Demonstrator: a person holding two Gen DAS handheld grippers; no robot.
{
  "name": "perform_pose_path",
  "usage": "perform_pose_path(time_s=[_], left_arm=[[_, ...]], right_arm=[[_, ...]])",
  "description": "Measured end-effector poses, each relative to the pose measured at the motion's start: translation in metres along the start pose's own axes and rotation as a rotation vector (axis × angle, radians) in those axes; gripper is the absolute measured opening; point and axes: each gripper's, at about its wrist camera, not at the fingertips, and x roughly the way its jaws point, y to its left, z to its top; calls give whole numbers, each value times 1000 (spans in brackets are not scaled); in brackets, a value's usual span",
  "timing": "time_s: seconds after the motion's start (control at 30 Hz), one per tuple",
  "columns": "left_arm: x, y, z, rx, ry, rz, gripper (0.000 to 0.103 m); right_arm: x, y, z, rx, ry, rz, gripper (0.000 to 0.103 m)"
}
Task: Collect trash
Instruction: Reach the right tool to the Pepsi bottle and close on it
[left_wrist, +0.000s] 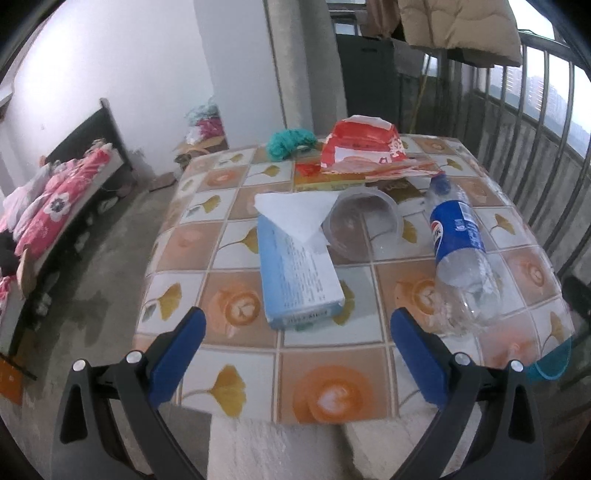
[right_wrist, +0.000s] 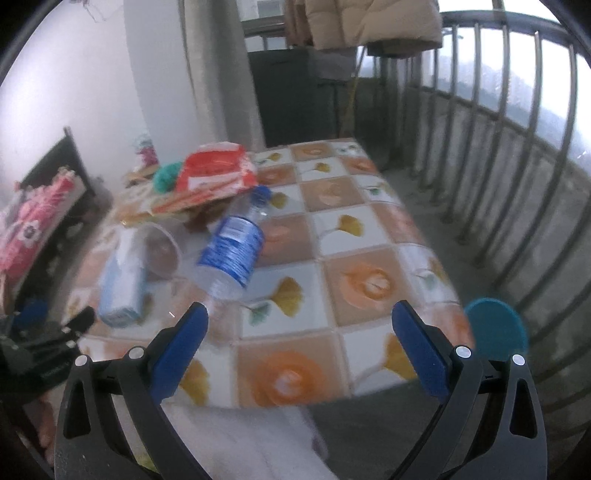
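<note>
On the patterned table (left_wrist: 236, 384) lie a light blue tissue box (left_wrist: 295, 273) with a white tissue sticking out, a clear plastic cup (left_wrist: 364, 225) on its side, an empty blue-labelled plastic bottle (left_wrist: 458, 243) and a red and white snack bag (left_wrist: 362, 147) at the far side. My left gripper (left_wrist: 297, 354) is open, hovering over the near table edge just short of the tissue box. In the right wrist view my right gripper (right_wrist: 299, 350) is open too, near the table's front edge, with the bottle (right_wrist: 232, 251) ahead of its left finger, the tissue box (right_wrist: 122, 280) further left and the bag (right_wrist: 218, 166) beyond.
A teal yarn ball (left_wrist: 288, 142) lies at the table's far side. A teal bin rim (right_wrist: 495, 328) shows off the table's right edge. A metal railing (right_wrist: 498, 166) runs along the right. A bed with pink bedding (left_wrist: 55, 206) stands left. White cloth (left_wrist: 266, 450) lies below the grippers.
</note>
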Motion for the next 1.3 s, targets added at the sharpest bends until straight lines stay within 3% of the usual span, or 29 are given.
perform_pose_path(time_s=[0.23, 0.37, 0.57, 0.77, 0.97, 1.17, 1.3], left_arm=[[14, 13, 19, 34, -27, -176, 98], [22, 20, 39, 44, -54, -271, 98], [40, 38, 85, 16, -51, -293, 98], [67, 57, 119, -51, -43, -250, 98], [85, 62, 113, -101, -4, -325, 98], [81, 52, 94, -104, -6, -355, 98], [71, 44, 83, -78, -26, -353, 98]], right_arm=[[32, -5, 25, 115, 93, 178, 91], [44, -11, 43, 161, 117, 211, 86], [46, -12, 78, 162, 77, 230, 80], [60, -8, 104, 157, 57, 252, 76], [86, -14, 85, 220, 165, 308, 73], [126, -10, 46, 308, 404, 396, 77], [136, -4, 40, 310, 435, 423, 79]])
